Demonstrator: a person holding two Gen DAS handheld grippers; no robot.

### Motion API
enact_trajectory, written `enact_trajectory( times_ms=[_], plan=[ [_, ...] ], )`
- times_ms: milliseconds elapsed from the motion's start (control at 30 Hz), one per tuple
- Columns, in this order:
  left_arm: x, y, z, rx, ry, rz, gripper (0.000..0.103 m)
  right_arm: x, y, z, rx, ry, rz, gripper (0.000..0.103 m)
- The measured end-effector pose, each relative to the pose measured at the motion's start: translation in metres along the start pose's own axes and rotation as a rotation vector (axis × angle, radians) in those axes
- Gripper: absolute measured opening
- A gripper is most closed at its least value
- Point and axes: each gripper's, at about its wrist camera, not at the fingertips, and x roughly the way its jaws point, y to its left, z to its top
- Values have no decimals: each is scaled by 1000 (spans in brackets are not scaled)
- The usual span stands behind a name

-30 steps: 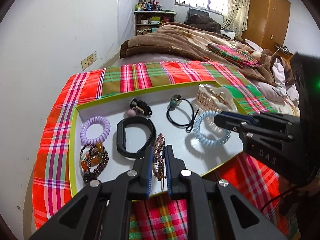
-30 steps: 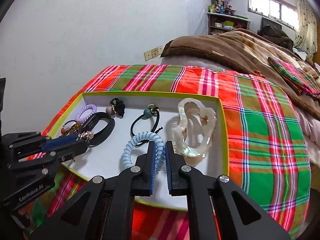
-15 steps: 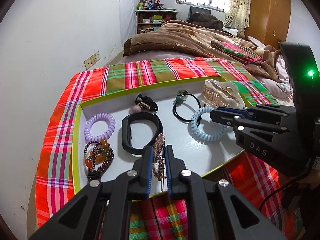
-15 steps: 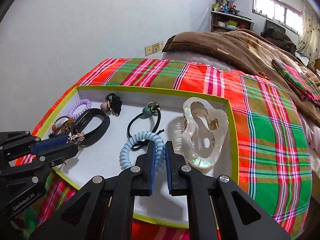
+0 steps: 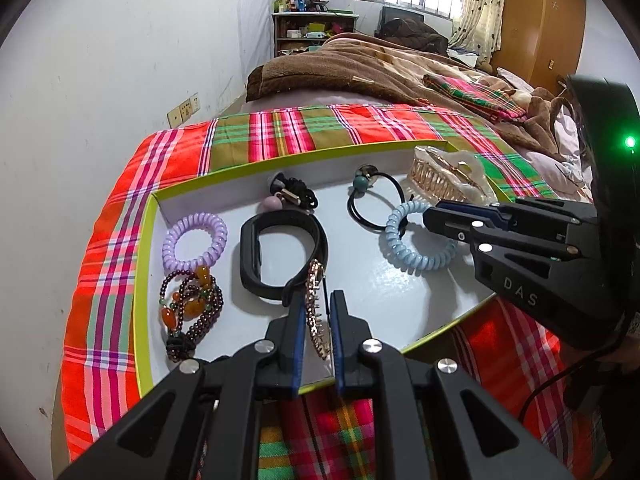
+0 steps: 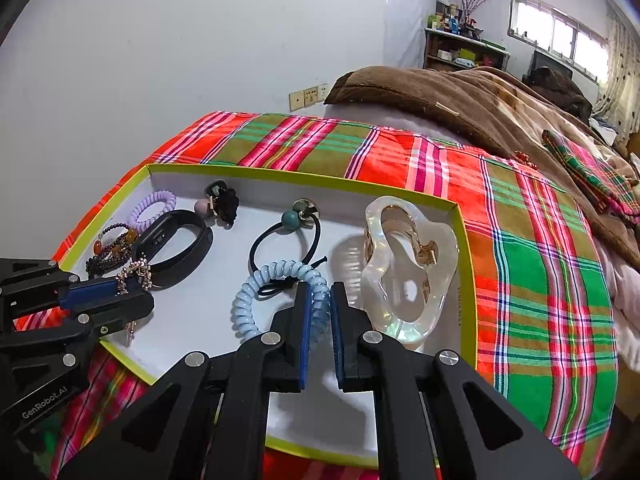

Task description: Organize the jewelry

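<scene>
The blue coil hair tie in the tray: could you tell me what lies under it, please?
A loop of the black hair elastic passes beneath the blue coil hair tie, over the tray floor. The right gripper covers the coil's near side.

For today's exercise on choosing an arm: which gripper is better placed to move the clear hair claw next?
Right, probably. The right gripper is beside the clear hair claw, though shut on the blue coil tie; the left gripper grips the rhinestone clip farther off.

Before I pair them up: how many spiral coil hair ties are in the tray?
2. The purple coil tie lies at the tray's left end above the beaded bracelets. The blue coil tie sits mid-tray, between the right gripper's fingers. None appears hidden.
</scene>
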Motion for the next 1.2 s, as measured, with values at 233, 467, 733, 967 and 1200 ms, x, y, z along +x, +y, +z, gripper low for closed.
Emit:
enact_trajectory(
  times_ms=[233, 467, 733, 967, 1200],
  plan=[
    [2, 3, 0, -9, 3, -5, 13, -1, 2, -1, -12, -5, -5, 10],
    [1, 5, 0, -16, 8, -7, 17, -2, 3, 0, -18, -12, -7, 10],
    [0, 3, 0, -14, 9, 0, 30, -5, 6, 1, -31, -26, -9, 12],
    [-4, 2, 1, -15, 3, 5, 43, -11, 7, 2, -22, -46, -5, 17],
    [-21, 0, 1, -36, -35, 13, 52, -28, 8, 1, -2, -82, 3, 26]
  ],
)
